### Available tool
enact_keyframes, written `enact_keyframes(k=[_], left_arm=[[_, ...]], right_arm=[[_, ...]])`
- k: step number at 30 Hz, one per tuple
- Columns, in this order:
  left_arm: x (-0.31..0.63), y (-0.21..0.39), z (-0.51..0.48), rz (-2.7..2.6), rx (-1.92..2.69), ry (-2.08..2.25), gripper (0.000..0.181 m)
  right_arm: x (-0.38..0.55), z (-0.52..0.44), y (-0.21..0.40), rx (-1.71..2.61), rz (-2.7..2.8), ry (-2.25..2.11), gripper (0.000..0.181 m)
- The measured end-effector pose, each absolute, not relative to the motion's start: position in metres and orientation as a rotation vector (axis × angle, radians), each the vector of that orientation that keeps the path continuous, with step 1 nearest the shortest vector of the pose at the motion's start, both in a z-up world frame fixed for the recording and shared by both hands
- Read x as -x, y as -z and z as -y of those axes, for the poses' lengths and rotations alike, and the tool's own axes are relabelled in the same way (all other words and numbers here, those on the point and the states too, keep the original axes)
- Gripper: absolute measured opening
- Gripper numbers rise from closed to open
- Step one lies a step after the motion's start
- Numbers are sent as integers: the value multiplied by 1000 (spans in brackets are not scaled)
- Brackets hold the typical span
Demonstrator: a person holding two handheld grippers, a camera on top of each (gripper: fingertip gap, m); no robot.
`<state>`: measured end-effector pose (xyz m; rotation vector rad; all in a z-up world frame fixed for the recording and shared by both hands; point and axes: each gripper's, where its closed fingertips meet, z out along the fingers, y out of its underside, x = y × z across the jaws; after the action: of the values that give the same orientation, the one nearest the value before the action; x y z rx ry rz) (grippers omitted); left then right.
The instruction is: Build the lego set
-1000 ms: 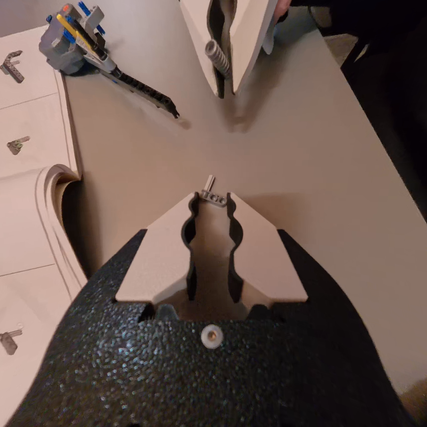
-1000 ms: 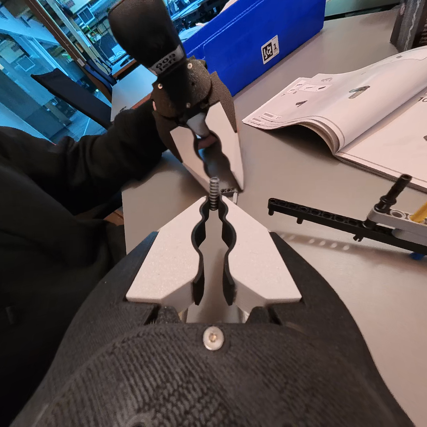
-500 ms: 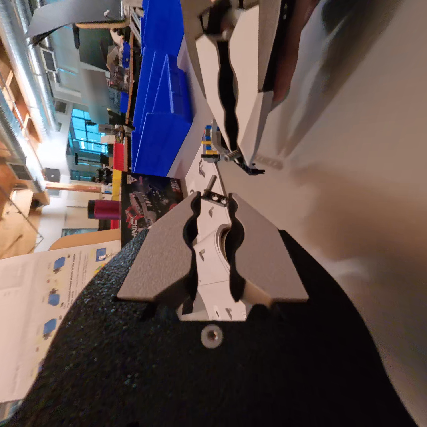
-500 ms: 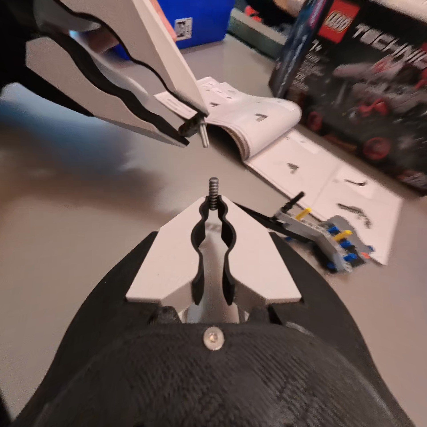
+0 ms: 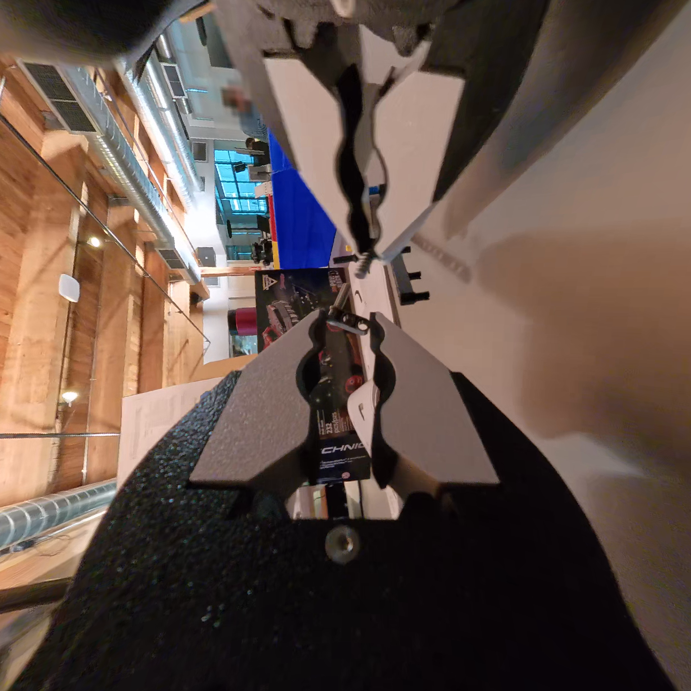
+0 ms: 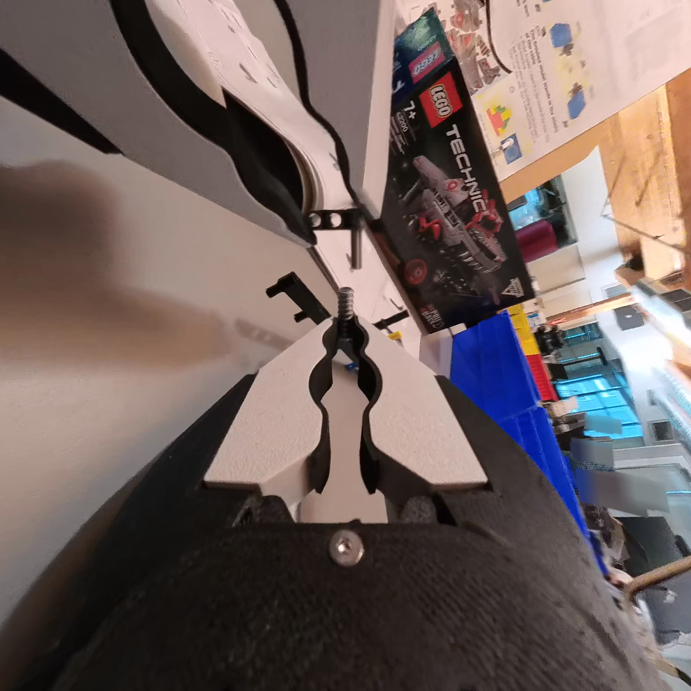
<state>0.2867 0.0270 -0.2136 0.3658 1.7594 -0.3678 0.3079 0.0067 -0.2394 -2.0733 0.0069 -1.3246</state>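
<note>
My left gripper point(image 5: 347, 318) is shut on a small dark grey beam point(image 5: 349, 321) with a grey axle point(image 5: 339, 299) sticking forward from it. My right gripper point(image 6: 346, 322) is shut on a grey ribbed spring piece point(image 6: 344, 304). Both are held off the table, rolled sideways, tips facing each other. In the right wrist view the left gripper point(image 6: 334, 224) holds the beam point(image 6: 329, 220), its axle point(image 6: 357, 248) pointing at the spring across a small gap. In the left wrist view the right gripper point(image 5: 369, 255) and spring point(image 5: 362, 264) sit just beyond the axle tip.
The partly built model's long black beam point(image 6: 299, 299) lies on the grey table point(image 6: 112, 355) behind the grippers. The dark set box point(image 6: 456, 194) stands at the back, with blue bins point(image 6: 497, 392) beside it. An open instruction booklet point(image 6: 269, 97) lies on the table.
Both grippers have lifted from the table and rolled sideways. Their tips have come closer, so the axle and the spring now nearly line up. Both still hold their pieces.
</note>
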Motion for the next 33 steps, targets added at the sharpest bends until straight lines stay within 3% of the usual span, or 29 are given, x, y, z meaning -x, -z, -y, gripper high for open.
enact_keyframes(k=[33], left_arm=[[-282,233,-32,-1772,-481,172,20]], right_arm=[[-296,-15,254,2138,-17,1102,4]])
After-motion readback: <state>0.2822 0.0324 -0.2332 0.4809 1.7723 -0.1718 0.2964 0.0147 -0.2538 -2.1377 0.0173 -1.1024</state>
